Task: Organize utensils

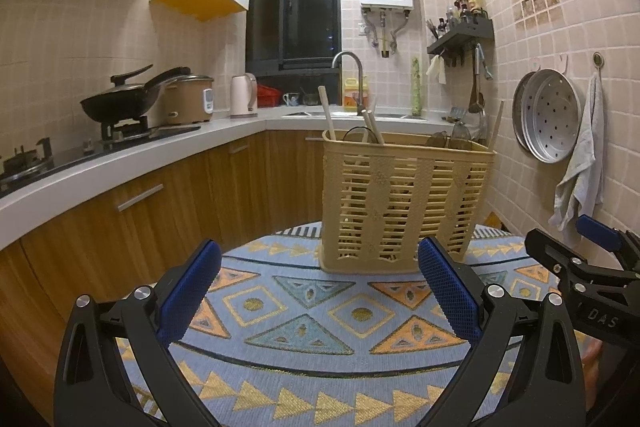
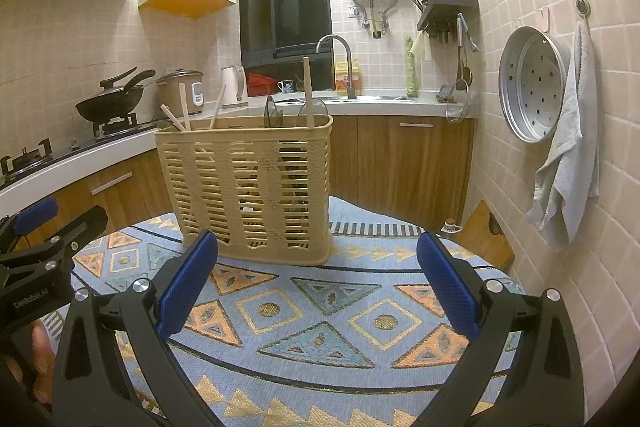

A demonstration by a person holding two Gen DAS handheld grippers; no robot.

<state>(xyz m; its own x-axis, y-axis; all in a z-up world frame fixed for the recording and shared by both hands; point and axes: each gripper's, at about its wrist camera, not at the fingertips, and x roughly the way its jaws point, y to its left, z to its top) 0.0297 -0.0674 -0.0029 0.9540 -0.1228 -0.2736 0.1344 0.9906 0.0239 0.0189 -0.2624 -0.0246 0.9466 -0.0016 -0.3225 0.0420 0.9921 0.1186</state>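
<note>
Right wrist view, basket [image 2: 248,187] upright, utensils [image 2: 307,91] handles-up, perhaps spoons, both grippers' fingers [image 2: 448,287] released.

A utensil basket [image 1: 404,203] is set upright on the tablecloth [image 1: 304,331], with wooden utensils [image 2: 307,87] stood inside it. The counter [image 1: 132,151] is positioned behind and to the left; the sink faucet [image 1: 352,75] is located behind the basket.

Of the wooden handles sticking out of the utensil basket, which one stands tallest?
The upright handle at the basket's right end, beside the dark spoons. It rises well above the three shorter, slanted handles at the left end.
</note>
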